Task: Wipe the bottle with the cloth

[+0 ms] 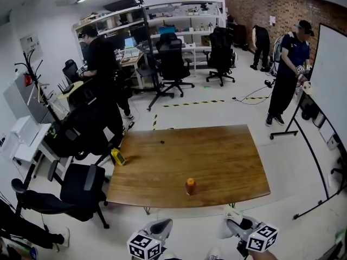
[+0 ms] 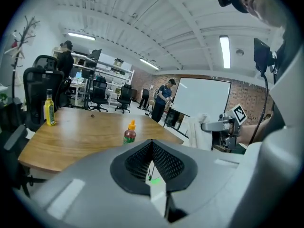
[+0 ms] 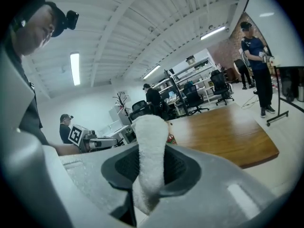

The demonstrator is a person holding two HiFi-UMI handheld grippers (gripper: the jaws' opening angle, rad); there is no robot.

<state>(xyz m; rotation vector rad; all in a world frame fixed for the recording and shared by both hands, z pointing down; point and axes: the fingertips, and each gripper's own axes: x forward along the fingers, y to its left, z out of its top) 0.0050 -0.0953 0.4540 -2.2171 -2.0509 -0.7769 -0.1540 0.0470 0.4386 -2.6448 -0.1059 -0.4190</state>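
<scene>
- We find the bottle [image 1: 190,186] upright on the tabletop [image 1: 217,156], close to its near edge; long axis vertical.
- Left gripper [image 2: 152,148]: jaws together, empty; right gripper [image 1: 241,229]: clamped on the cloth [image 3: 150,141].
- Both grippers sit short of that edge; the bottle lies ahead, between them; we judge neither plainly nearer.

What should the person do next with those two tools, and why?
Probably reach the left gripper forward to the orange-capped bottle, opening its jaws to steady it. Its jaws are shut on nothing, the right gripper clamps the cloth, and both hang short of the table where the bottle stands untouched.
</scene>
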